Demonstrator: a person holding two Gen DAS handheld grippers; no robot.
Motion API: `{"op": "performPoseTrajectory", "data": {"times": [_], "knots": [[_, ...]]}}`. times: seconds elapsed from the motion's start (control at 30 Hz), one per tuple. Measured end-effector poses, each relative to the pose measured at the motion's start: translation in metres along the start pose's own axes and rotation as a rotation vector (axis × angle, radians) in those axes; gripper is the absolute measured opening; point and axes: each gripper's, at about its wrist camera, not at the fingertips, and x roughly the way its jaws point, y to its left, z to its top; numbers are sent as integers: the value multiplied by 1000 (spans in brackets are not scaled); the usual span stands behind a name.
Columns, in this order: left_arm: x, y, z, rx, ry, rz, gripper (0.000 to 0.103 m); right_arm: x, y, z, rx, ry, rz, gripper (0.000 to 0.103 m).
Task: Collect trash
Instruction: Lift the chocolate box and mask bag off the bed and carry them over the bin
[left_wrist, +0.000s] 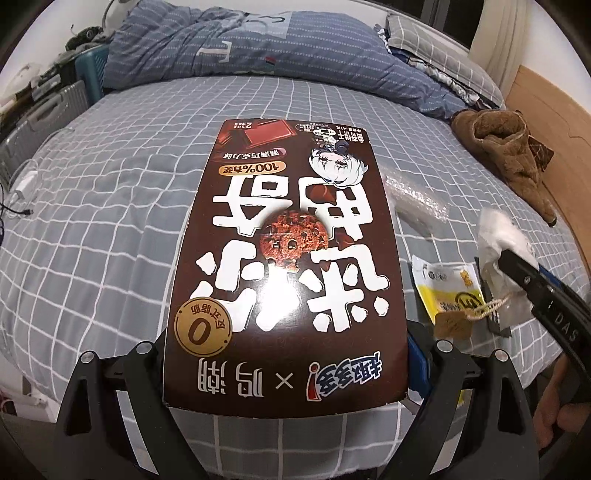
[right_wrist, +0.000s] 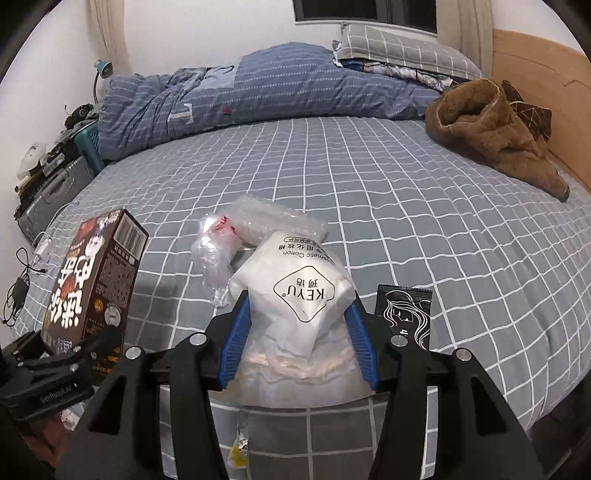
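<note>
Here, in the left wrist view, the left gripper (left_wrist: 286, 354) is clenched on a brown cookie box (left_wrist: 284, 258), its jaws set wide against the box's two long sides. The box is held flat-face up above the bed (left_wrist: 110, 229), which carries a grey-blue checked sheet. To the right of the box lie a yellow-and-white wrapper (left_wrist: 443, 291) and a sheet of clear bubble wrap (left_wrist: 413, 199). At the right edge the right gripper (left_wrist: 517, 266) appears, with a white bag (left_wrist: 498, 236) at its tip. A brown fleece garment (left_wrist: 513, 155) lies near the wooden headboard, and a folded blue quilt (left_wrist: 240, 48) lies along the far side.

In the right wrist view, the right gripper (right_wrist: 299, 332) grasps a white cosmetic cotton bag (right_wrist: 295, 295) between its blue pads (right_wrist: 236, 332), which press on both sides of the bag. Crumpled clear plastic film (right_wrist: 218, 254) lies on the sheet just beyond the bag. A black sachet (right_wrist: 406, 314) lies beside the right finger. At the left, the cookie box (right_wrist: 92, 280) stands tilted in the left gripper (right_wrist: 66, 354).
</note>
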Motion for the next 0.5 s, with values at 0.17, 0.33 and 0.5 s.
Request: {"op": "performPoseTrajectory", "data": {"times": [0.17,0.33,0.5], "knots": [[-8,0,-10,2,4,1,88,-13,6,-5,-8,-8,10,49],[-10,0,-14,6,9,0,88,-34,14,-18,-27,-23,20,49],[-15,-2,-16,13,-1,-2,88,-54,21,-33,-34,-24,30,49]]}}
